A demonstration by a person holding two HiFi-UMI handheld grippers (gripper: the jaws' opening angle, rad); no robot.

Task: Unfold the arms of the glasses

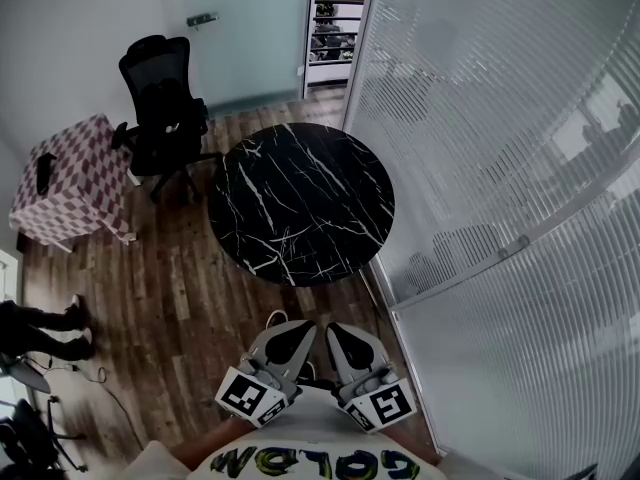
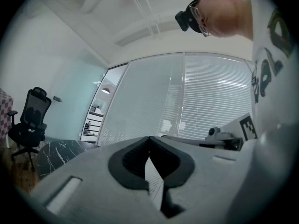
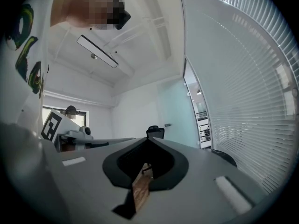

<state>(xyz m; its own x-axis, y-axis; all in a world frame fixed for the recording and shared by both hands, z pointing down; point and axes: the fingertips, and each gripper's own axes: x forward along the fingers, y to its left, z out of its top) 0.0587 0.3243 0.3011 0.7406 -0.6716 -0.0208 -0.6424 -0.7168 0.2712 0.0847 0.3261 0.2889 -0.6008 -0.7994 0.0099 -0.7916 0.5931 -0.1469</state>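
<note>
Glasses: can't spot them anywhere, not even on the black marble table (image 1: 300, 208) ahead. Left tool (image 2: 149, 139) and right tool (image 3: 148, 141) are both clenched on nothing, held level by the person's chest. Guessing they'll be light, with slippery lenses and delicate hinges, so pinch the frame rim and swing each arm gently.
</note>
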